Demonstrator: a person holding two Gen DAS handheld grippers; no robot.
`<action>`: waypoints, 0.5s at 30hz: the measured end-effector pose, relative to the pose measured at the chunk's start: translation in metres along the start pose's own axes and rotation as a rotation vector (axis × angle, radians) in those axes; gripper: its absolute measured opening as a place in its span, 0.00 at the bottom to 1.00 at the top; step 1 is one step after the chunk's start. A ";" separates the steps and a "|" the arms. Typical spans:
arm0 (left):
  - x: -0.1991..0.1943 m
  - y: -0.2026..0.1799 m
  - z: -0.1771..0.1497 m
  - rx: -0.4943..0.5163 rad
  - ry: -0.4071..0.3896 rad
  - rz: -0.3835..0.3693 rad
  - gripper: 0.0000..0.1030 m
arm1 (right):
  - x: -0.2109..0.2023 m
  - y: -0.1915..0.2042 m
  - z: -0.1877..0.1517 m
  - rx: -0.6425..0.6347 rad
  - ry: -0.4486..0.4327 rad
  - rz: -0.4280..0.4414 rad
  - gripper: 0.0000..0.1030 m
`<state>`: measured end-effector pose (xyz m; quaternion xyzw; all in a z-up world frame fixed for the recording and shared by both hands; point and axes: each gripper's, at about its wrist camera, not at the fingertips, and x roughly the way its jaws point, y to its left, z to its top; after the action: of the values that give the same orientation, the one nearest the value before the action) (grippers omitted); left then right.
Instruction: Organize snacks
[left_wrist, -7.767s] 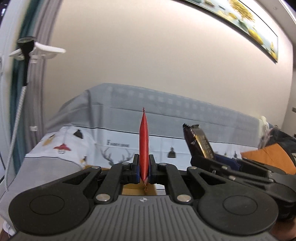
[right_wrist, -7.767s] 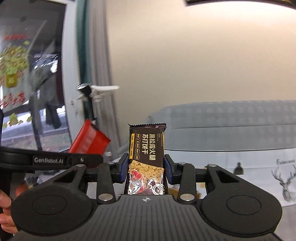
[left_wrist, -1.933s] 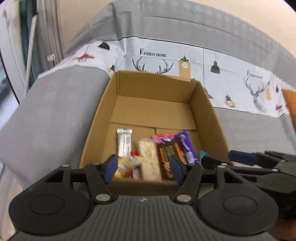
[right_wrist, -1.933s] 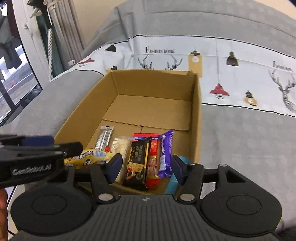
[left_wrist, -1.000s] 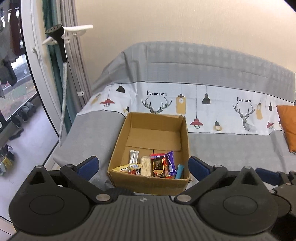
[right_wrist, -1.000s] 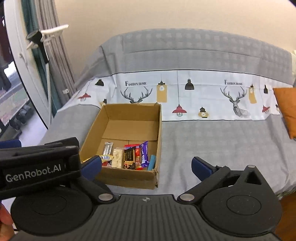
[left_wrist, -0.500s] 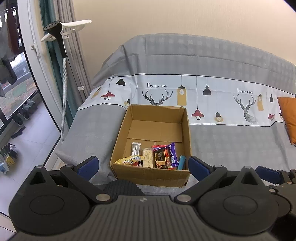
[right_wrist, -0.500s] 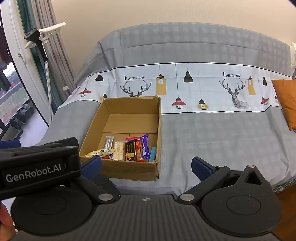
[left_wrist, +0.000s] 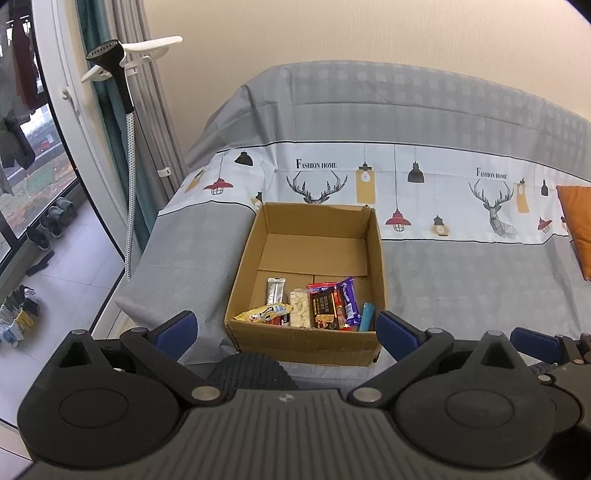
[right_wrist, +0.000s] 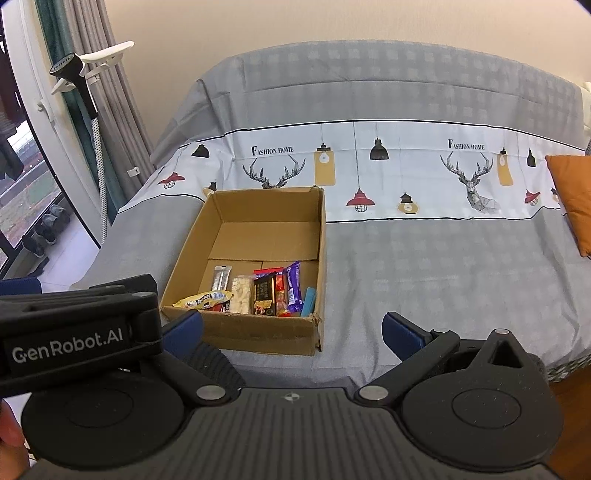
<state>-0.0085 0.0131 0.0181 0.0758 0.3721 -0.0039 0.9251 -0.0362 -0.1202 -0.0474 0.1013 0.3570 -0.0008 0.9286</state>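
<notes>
While both claws hang back above the near edge of the bed, neither carries anything: the left claw (left_wrist: 286, 328) is spread wide with only air between its blue pads, and the right claw (right_wrist: 291, 328) stands just as wide and bare. A cardboard box (left_wrist: 306, 341) sits on the grey bedspread (right_wrist: 424, 280) toward the bed's left near corner, flaps up, within easy reach of someone standing at that edge. All the snacks (left_wrist: 314, 306) lie in a row along the box's near wall (a silver sachet, a yellow bar lying crosswise, a pale packet, a dark cracker pack, a red bar, a purple bar, a blue stick), leaving its far half bare. No loose wrapper shows on the bedspread, so the sorting looks finished or close to it. An orange cushion (right_wrist: 570, 199) lies at the right edge.
</notes>
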 end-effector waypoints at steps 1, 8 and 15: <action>0.000 0.000 0.000 0.001 0.001 0.002 1.00 | 0.000 0.000 -0.001 -0.001 -0.001 0.001 0.99; -0.001 0.001 0.000 0.004 0.003 0.008 1.00 | -0.001 0.000 -0.001 0.000 0.001 0.004 0.99; -0.001 0.001 0.000 0.003 0.007 0.006 1.00 | -0.003 0.002 -0.001 -0.006 0.002 0.001 0.99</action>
<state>-0.0087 0.0136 0.0187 0.0783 0.3749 -0.0016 0.9238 -0.0393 -0.1183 -0.0459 0.0987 0.3579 0.0008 0.9285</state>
